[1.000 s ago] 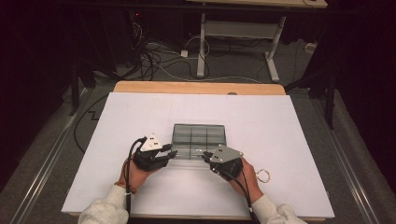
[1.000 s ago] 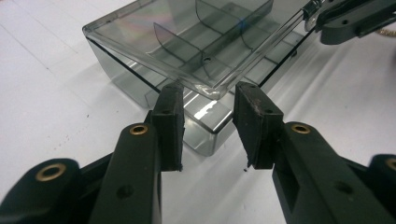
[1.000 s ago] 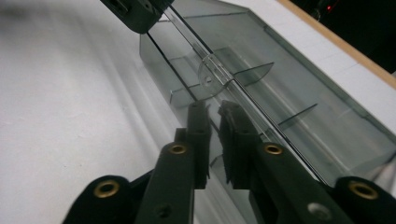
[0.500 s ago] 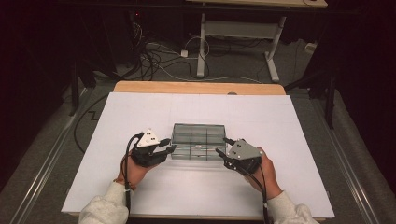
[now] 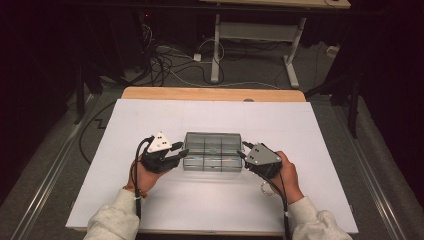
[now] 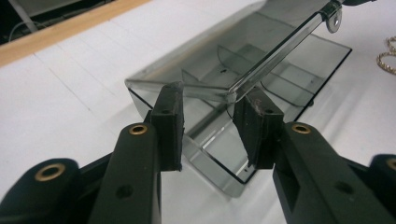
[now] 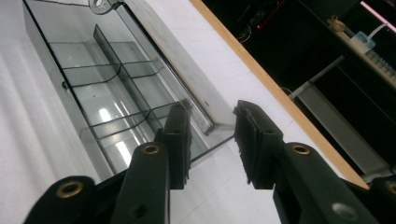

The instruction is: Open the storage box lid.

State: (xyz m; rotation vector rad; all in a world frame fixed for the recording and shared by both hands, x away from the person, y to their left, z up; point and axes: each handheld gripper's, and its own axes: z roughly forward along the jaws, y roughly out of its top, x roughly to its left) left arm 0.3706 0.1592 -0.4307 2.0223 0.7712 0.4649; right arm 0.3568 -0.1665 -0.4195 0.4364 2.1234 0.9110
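Shifted since a second ago: right gripper (image 5: pixel 242 151), out from the box's front corner to its right end. Jaws just closing, lid corner between the pads yet seemingly untouched, so open for now. Close beside that hand, a gold chain (image 6: pixel 387 56); keep clear of it. Left gripper (image 5: pixel 182 149) at the left end, jaws part-spread about the lid's (image 6: pixel 201 56) other corner; cannot tell whether pressing. Between them, mid-sheet on the white table (image 5: pixel 150 125), clear compartment box (image 5: pixel 212 151), lid tipped up slightly. Pinch both lid ends evenly, raise together, swing about the hinge without twisting or dragging the base.
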